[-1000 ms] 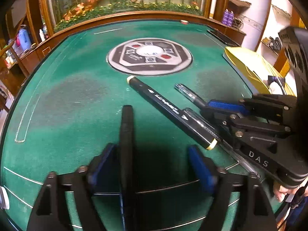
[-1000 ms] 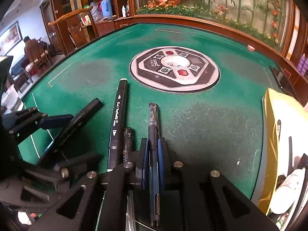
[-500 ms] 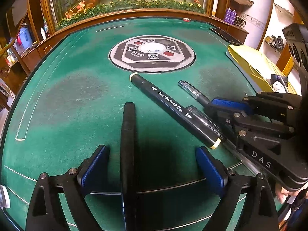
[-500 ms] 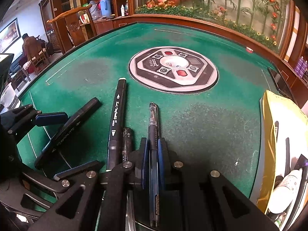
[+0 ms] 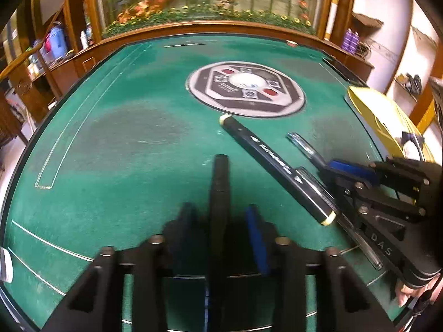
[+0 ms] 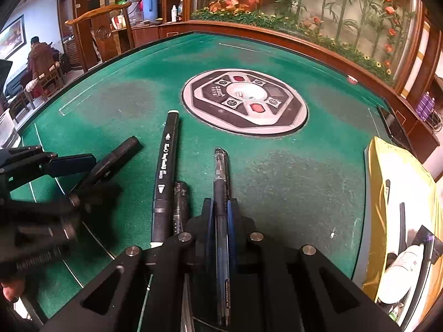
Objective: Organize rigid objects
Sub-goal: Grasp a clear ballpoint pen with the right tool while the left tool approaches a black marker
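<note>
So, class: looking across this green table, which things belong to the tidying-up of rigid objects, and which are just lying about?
Belong to the job:
- long white-tipped marker
- short black marker
- gel pen
- clear pen
- yellow bag, possibly where they go

Just lying about:
- round control panel
- flower planter
- blue jug on the shelf

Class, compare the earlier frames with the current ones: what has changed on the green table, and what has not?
The left gripper has just been closing its jaws around the black marker lying between them. The right gripper stays shut on the gel pen; the labelled marker has not moved.
</note>
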### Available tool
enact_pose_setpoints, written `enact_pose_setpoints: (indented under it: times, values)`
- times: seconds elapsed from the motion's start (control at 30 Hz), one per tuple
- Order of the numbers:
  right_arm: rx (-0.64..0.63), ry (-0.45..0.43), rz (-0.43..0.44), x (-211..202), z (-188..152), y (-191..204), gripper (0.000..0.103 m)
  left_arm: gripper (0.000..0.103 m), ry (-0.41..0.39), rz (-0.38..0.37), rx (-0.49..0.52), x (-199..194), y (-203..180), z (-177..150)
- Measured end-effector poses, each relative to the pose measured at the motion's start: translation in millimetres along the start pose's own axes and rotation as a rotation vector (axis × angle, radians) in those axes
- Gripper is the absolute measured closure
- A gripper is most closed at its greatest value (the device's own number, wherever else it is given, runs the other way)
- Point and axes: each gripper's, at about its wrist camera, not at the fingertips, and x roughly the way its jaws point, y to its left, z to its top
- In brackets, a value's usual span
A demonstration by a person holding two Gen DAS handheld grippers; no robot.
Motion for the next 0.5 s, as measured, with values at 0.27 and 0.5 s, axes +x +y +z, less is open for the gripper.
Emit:
enact_pose_setpoints:
  times: [0.27, 0.5]
  values:
    - [0.093, -0.013, 0.064, -15, -14, -12, 0.094, 0.088, -0.006, -0.053, -0.070, -1, 14, 0]
    - [0.150, -0.036, 0.098, -28, -24, -23, 0.094, 0.088, -0.043, -0.034, -0.089, -9, 17, 0]
